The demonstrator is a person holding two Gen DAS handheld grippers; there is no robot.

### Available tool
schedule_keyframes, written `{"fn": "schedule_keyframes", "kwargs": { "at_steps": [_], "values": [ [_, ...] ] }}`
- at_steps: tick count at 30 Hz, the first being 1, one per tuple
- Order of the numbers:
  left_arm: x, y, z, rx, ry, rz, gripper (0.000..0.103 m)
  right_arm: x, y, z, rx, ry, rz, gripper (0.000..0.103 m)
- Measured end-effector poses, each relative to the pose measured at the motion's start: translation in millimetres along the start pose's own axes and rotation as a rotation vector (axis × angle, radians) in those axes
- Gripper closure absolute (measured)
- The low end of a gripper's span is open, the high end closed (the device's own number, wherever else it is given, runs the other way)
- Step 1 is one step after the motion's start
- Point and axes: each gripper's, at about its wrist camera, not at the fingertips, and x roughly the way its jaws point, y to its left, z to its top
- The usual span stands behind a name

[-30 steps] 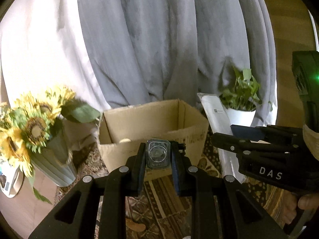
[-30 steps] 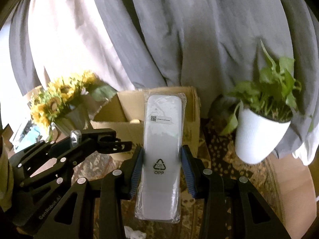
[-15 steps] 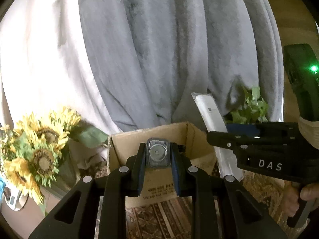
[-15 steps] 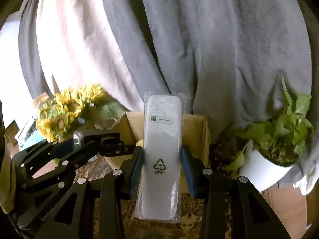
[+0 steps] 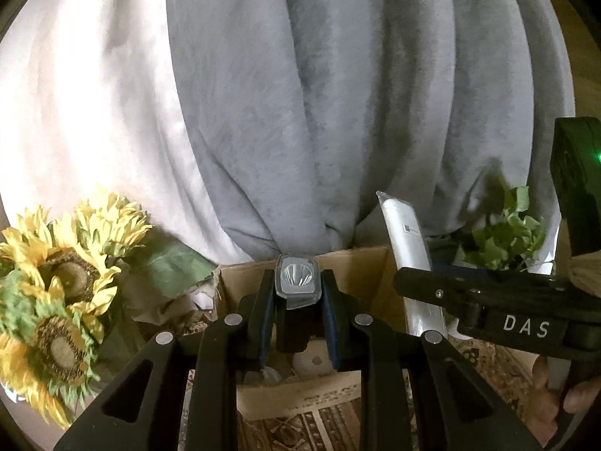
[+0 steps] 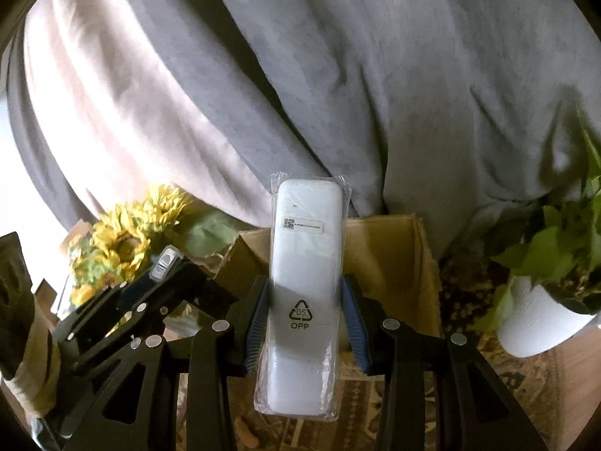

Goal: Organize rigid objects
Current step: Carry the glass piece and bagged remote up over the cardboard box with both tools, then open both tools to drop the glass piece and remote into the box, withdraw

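The left gripper (image 5: pixel 296 293) is seen with its jaws closed on a small black flashlight (image 5: pixel 296 282), whose clear lens end faces the camera and stands just above the fingertips, wrapped in a thin transparent film. In the left wrist view the flashlight is held in front of an open cardboard box (image 5: pixel 360 267), and pale rounded items can be made out inside the box below the jaws, though what they are cannot be told. The right gripper (image 6: pixel 306 312) is seen with its jaws clamped on a long white remote-shaped object (image 6: pixel 306 263) sealed in a clear plastic bag; a small barcode label sits near its upper end and a recycling mark with the letters OPP is printed lower down. The object is held upright between the blue pads (image 6: pixel 351 312), its top reaching past the far wall of the same cardboard box (image 6: pixel 390 259). From the right wrist view the left gripper (image 6: pixel 165 263) is visible at the lower left, with the flashlight (image 6: pixel 165 261) at its tip, beside the box's left flap. A bunch of sunflowers (image 5: pixel 67 285) stands to the left of the box, and a green plant in a white pot (image 6: pixel 537 323) stands to its right on a patterned rug (image 6: pixel 526 376). Grey and white drapes (image 5: pixel 300 112) hang behind everything. Part of a hand (image 5: pixel 563 406) is visible on the right gripper's handle.
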Motion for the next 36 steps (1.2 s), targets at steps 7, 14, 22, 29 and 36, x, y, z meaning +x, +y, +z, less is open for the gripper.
{"fn": "schedule_keyframes", "kwargs": {
  "at_steps": [7, 14, 22, 29, 36],
  "values": [
    [27.0, 9.3, 13.5, 0.030, 0.039, -0.015, 0.079, 22.1, -14.3, 9.6, 0.160, 0.019, 0.027, 0.063],
    [53.2, 11.1, 18.9, 0.062, 0.111, -0.041, 0.079, 45.8, -29.1, 6.9, 0.332, 0.035, 0.027, 0.063],
    [84.8, 15.0, 17.5, 0.060, 0.221, -0.063, 0.079, 68.0, -44.2, 7.6, 0.429, 0.053, -0.001, 0.063],
    [93.0, 19.6, 12.4, 0.018, 0.252, -0.035, 0.053, 86.1, -48.9, 2.3, 0.419, 0.139, -0.085, 0.048],
    [76.5, 25.7, 13.6, -0.021, 0.226, 0.008, 0.053, 74.5, -39.4, 6.2, 0.340, 0.109, -0.134, 0.047]
  ]
}}
